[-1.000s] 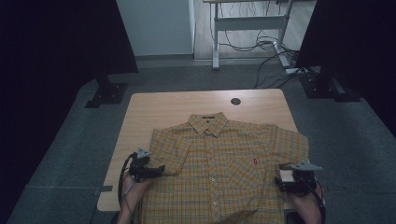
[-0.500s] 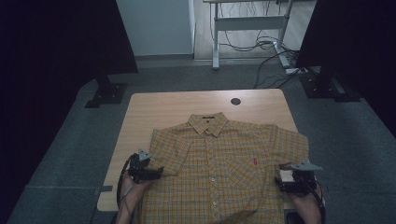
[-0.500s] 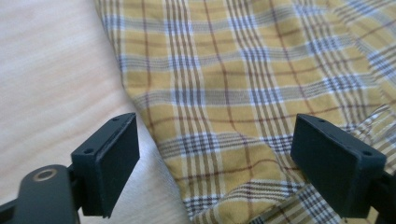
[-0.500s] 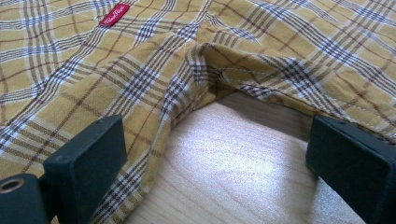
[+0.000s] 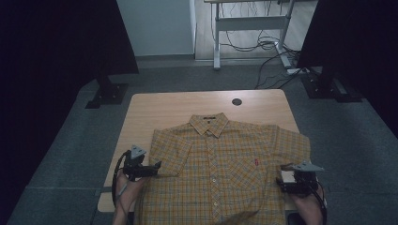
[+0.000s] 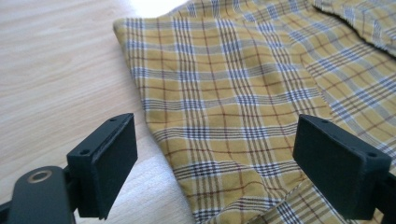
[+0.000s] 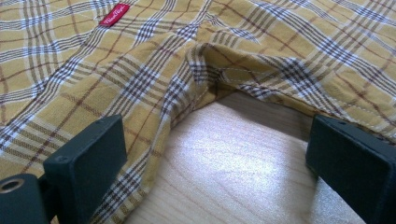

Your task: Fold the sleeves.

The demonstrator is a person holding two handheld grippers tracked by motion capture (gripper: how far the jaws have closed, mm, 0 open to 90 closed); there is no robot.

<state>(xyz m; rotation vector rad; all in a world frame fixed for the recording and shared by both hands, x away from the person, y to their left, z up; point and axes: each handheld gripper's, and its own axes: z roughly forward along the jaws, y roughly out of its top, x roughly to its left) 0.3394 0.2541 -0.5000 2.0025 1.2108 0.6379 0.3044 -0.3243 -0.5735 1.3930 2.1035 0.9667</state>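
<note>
A yellow plaid short-sleeved shirt (image 5: 220,168) lies flat and buttoned on the wooden table (image 5: 155,112), collar at the far side. My left gripper (image 5: 157,165) rests at the hem of the shirt's left sleeve, open, with the sleeve cloth (image 6: 224,107) lying between and beyond its two jaws. My right gripper (image 5: 281,180) sits at the shirt's right side just below the sleeve, open, over bare wood (image 7: 224,163) in the notch where the right sleeve (image 7: 299,60) meets the body. A small red label (image 7: 113,14) marks the chest pocket.
The table has a round cable hole (image 5: 236,101) near its far edge. Black stands (image 5: 109,89) rise on both sides, and a desk frame with cables (image 5: 253,42) is behind. Grey carpet surrounds the table.
My left gripper has edged slightly rightward against the left sleeve's hem. The right gripper and the shirt look unchanged.
</note>
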